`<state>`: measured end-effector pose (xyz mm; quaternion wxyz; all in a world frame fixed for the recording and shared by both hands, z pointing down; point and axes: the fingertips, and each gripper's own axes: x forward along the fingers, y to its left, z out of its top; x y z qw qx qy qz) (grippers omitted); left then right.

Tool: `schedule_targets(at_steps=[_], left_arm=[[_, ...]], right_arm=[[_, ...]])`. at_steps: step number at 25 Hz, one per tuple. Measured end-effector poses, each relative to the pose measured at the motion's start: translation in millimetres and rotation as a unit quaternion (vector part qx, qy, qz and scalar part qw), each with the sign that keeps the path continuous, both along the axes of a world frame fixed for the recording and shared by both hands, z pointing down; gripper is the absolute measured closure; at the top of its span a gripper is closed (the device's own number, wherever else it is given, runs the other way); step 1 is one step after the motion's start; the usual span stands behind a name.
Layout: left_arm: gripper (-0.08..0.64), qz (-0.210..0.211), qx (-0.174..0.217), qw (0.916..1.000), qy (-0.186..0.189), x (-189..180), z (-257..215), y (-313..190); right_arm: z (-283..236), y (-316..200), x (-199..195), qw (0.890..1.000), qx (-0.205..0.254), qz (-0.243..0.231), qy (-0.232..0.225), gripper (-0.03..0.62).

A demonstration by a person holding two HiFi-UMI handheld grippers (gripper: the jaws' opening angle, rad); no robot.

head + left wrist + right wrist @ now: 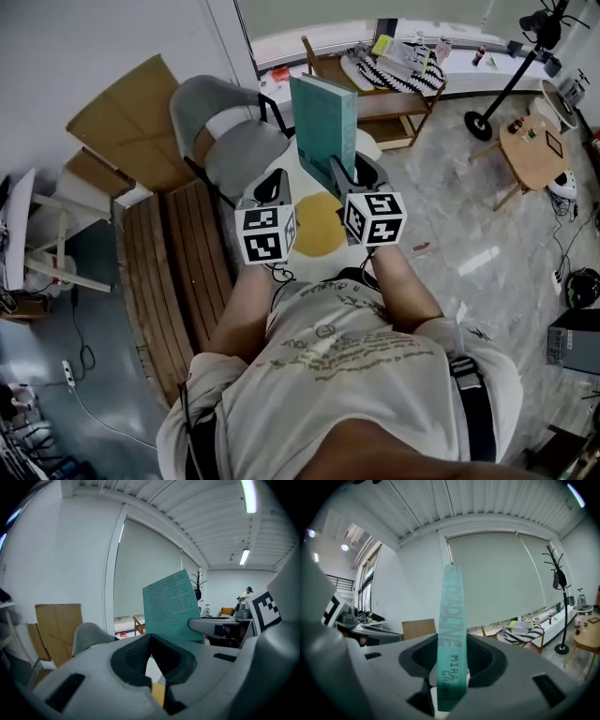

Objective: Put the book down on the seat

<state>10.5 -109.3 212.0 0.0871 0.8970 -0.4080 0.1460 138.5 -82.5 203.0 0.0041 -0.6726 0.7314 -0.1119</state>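
Note:
A teal book [325, 122] stands upright on its edge, with my right gripper [339, 171] shut on its lower part. In the right gripper view its spine [452, 620] runs straight up between the two jaws. Under the book is a white seat with a round yellow cushion [317, 228]. My left gripper [272, 186] hovers just left of the book and does not touch it. Its jaws meet at the tips with nothing between them [150, 637]. In the left gripper view the book's cover [171, 604] rises to the right, and a bit of yellow shows below.
A grey shell chair [234, 131] stands behind the seat on the left. A slatted wooden bench [178, 262] and cardboard [122, 122] lie further left. A wooden table with a striped cloth [394, 70], a stand's base [486, 124] and a small round table [530, 150] are on the right.

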Motion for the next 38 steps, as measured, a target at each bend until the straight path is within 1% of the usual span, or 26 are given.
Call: schedule_targets(at_steps=[3, 6, 10, 12, 15, 17, 19, 21, 23, 24, 26, 28, 30, 31, 32, 33, 34, 35, 38], left_arm=[[0.541, -0.024, -0.011, 0.9996, 0.003, -1.6, 8.0, -12.8], [0.541, -0.045, -0.015, 0.9989, 0.004, 1.1, 11.2, -20.7], [0.541, -0.081, -0.027, 0.9963, 0.008, -2.3, 18.4, -31.4], [0.541, -0.096, -0.037, 0.9946, 0.008, -4.7, 26.1, -34.3], [0.541, -0.118, -0.052, 0.9916, 0.01, -9.5, 39.7, -42.7], [0.541, -0.132, -0.063, 0.9892, 0.012, -11.3, 47.6, -48.4], [0.541, -0.144, -0.07, 0.987, 0.01, -10.8, 55.3, -52.4], [0.541, -0.156, -0.079, 0.9845, 0.006, -10.0, 64.0, -54.4], [0.541, -0.17, -0.087, 0.9816, 0.006, -11.2, 71.1, -57.1], [0.541, -0.177, -0.091, 0.98, 0.007, -12.5, 73.6, -58.8], [0.541, -0.193, -0.095, 0.9766, 0.007, -15.3, 77.6, -60.0], [0.541, -0.208, -0.1, 0.9729, 0.005, -18.1, 81.8, -57.9], [0.541, -0.223, -0.108, 0.9687, 0.002, -21.9, 87.0, -54.6], [0.541, -0.231, -0.113, 0.9664, 0.0, -24.0, 90.0, -52.5], [0.541, -0.237, -0.119, 0.9641, -0.002, -25.9, 93.3, -50.0], [0.541, -0.243, -0.125, 0.9619, -0.003, -27.5, 96.9, -47.1], [0.541, -0.248, -0.13, 0.96, -0.006, -28.9, 100.6, -44.3], [0.541, -0.251, -0.135, 0.9585, -0.009, -30.1, 104.4, -42.0], [0.541, -0.258, -0.148, 0.9547, -0.017, -33.3, 116.7, -37.2]], right_arm=[[6.7, -18.9, -0.3, 1.0, -0.008, -0.025, 0.009, 0.413], [8.5, -37.3, 7.9, 0.999, -0.014, -0.044, 0.014, 0.413], [14.0, -59.1, 14.0, 0.997, -0.024, -0.07, 0.023, 0.413], [19.5, -68.7, 16.3, 0.996, -0.029, -0.082, 0.034, 0.413], [29.4, -83.4, 20.6, 0.993, -0.033, -0.094, 0.067, 0.413], [37.8, -90.7, 23.0, 0.989, -0.036, -0.103, 0.099, 0.413], [45.7, -95.6, 24.1, 0.982, -0.035, -0.114, 0.144, 0.413], [51.5, -99.3, 24.6, 0.97, -0.03, -0.129, 0.202, 0.413], [55.9, -106.3, 27.6, 0.951, -0.021, -0.14, 0.275, 0.413], [57.9, -111.4, 28.8, 0.938, -0.013, -0.145, 0.313, 0.413], [65.8, -121.1, 29.9, 0.908, 0.006, -0.158, 0.388, 0.413], [78.3, -128.5, 30.0, 0.871, 0.027, -0.172, 0.459, 0.413], [89.9, -135.3, 29.6, 0.827, 0.05, -0.177, 0.531, 0.413], [95.2, -138.8, 29.2, 0.807, 0.061, -0.175, 0.561, 0.413], [101.5, -142.5, 28.7, 0.788, 0.07, -0.173, 0.587, 0.413], [109.3, -146.1, 28.0, 0.772, 0.077, -0.173, 0.607, 0.413], [118.2, -149.7, 26.9, 0.759, 0.081, -0.176, 0.622, 0.413], [127.7, -153.2, 25.2, 0.748, 0.084, -0.18, 0.633, 0.413], [160.1, -161.4, 18.1, 0.722, 0.08, -0.196, 0.658, 0.413]])
